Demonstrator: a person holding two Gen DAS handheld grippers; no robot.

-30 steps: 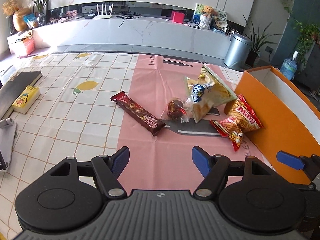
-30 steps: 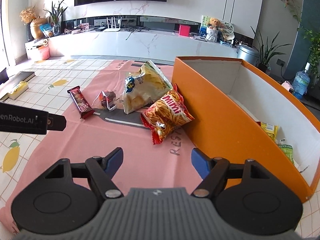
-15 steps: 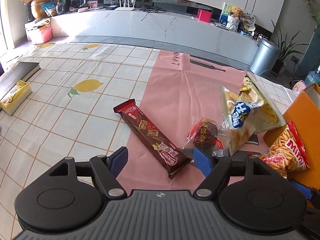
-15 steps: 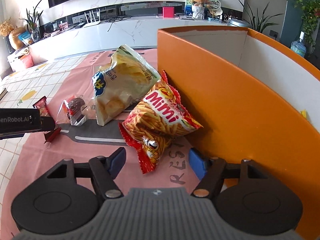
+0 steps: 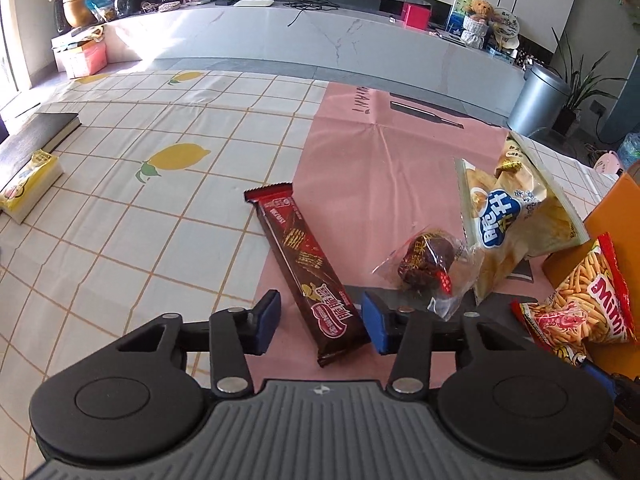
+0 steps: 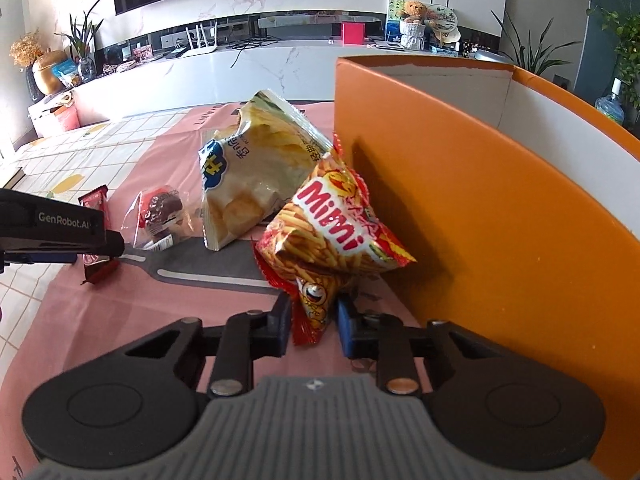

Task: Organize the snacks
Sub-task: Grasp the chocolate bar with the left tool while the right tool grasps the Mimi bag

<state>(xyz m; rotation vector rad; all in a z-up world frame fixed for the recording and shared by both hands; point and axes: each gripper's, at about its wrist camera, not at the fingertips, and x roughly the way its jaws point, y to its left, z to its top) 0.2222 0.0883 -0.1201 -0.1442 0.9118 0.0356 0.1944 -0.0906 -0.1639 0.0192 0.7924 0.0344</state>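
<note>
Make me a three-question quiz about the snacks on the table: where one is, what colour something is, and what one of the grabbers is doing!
1. Where is the Mimi bag?
A. inside the box
B. against the box's outer wall
C. on the book

2. What colour is the box outside?
A. orange
B. green
C. black

3. What lies between the left gripper jaws?
A. nothing
B. chip bag
C. chocolate bar

Answers: B, it rests by the orange wall; A, the outer wall is orange; C, the bar's end sits between the closing jaws.

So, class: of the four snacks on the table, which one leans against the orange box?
The red Mimi bag: it rests against the box wall, its lower end between the right gripper's closing fingers. The other three lie clear of the box.
</note>
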